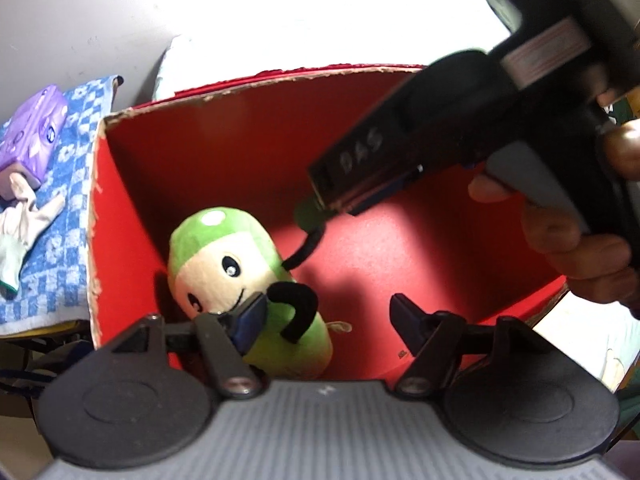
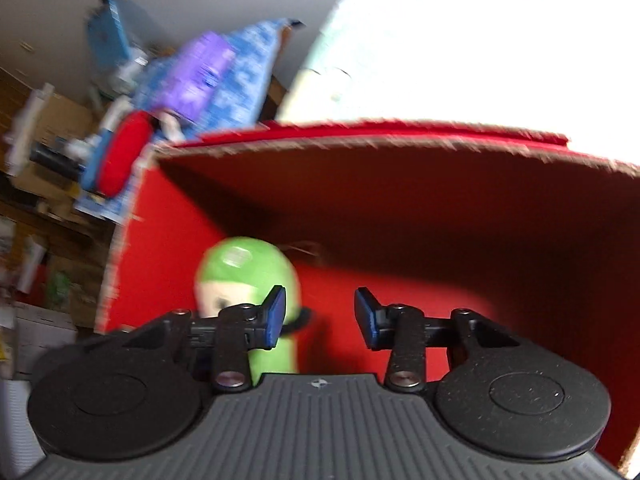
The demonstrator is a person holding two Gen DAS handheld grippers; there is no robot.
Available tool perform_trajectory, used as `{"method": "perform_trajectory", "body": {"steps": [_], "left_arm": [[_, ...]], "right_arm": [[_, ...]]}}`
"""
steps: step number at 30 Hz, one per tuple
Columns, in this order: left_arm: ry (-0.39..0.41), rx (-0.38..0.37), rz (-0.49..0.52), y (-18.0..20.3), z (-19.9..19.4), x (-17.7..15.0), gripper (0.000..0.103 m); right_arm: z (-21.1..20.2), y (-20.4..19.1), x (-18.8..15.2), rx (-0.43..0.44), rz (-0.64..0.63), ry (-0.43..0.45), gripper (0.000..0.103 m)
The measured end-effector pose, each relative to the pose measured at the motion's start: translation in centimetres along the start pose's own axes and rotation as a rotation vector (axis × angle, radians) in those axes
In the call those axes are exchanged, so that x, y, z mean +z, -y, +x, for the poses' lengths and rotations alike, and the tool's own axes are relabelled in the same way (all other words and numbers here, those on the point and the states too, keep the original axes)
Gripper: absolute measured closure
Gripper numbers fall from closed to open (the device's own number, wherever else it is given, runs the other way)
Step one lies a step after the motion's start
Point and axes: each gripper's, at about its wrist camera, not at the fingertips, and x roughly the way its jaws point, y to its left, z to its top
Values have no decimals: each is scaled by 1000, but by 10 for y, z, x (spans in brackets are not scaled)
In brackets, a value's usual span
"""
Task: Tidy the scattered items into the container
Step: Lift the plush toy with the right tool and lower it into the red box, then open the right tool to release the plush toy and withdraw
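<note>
A green plush toy [image 1: 224, 264] with a cream face and black arms lies inside the red cardboard box [image 1: 248, 140], against its left wall. A green leaf on a black stalk [image 1: 308, 216] sticks up from the toy. My left gripper [image 1: 328, 316] is open just above the box, its left finger in front of the toy's body. My right gripper [image 1: 336, 200] reaches in from the upper right, held by a hand [image 1: 580, 240], its tip right beside the leaf. In the right wrist view the right gripper [image 2: 320, 316] is open over the box floor [image 2: 420, 312], with nothing between its fingers and the plush toy [image 2: 248, 276] to its left.
Left of the box, a blue checked cloth [image 1: 72, 200] holds a purple tissue pack [image 1: 32, 136] and a pale glove [image 1: 24, 224]. White bedding [image 1: 320, 12] lies behind the box. A red rounded object [image 2: 124, 156] and blurred clutter sit beyond the box's left corner.
</note>
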Motion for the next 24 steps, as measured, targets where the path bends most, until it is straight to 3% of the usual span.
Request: {"method": "perform_trajectory", "body": {"steps": [4,8,15,24], "left_arm": [[-40,9,14,1,3,9,29],[-71,40,24,2,6,18,23],[-126,81,46,15,13,41,23],[-138,118,32,30,19,63,21]], "right_arm": [[21,-2,2,-13,-27,-87,60],[38,-9,2,42,-52,-157,63],[56,-23,8,120,-73,-202,99],[60,-12,11,165,-33,-250,99]]}}
